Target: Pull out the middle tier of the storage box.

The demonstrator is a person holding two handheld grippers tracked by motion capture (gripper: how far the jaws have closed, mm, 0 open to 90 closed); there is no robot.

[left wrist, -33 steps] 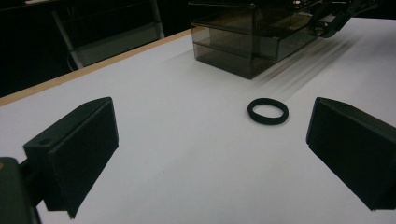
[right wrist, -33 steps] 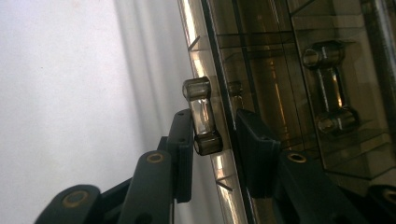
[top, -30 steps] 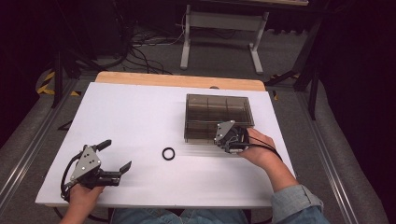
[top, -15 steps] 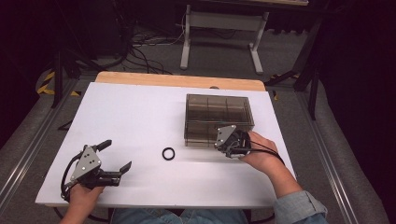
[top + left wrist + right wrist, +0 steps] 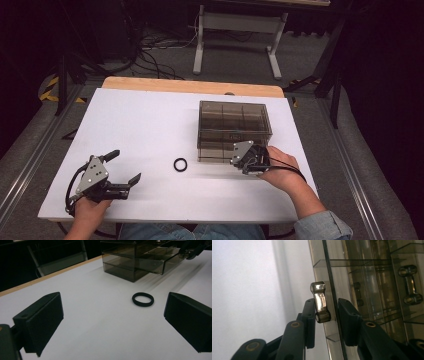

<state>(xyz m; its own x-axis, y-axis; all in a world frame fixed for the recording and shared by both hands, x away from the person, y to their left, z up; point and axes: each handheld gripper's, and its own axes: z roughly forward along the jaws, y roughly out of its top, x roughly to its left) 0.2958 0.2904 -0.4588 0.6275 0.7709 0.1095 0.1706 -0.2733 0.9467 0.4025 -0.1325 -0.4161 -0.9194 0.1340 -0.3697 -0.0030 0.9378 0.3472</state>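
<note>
A smoked clear drawer box [image 5: 234,122] stands right of centre on the white table [image 5: 140,120]. My right gripper [image 5: 246,156] is at its near side. In the right gripper view the right gripper [image 5: 327,308] is shut on the drawer's shiny handle [image 5: 320,302] and front panel, one jaw on each side. The left gripper view shows the lower drawer [image 5: 155,265] sticking out of the box. A black rubber ring [image 5: 180,164] lies flat on the table left of the box. My left gripper [image 5: 125,165] rests open near the front left, the ring [image 5: 142,299] ahead of its jaws.
The table's wooden far edge [image 5: 190,86] runs behind the box. Beyond it are a white metal stand [image 5: 235,30] and cables [image 5: 155,50] on the floor. A second handle [image 5: 410,291] shows through the box wall.
My right gripper has moved toward the person's side with the drawer handle in it, drawing the drawer out a little. The left gripper and the ring have not moved.
</note>
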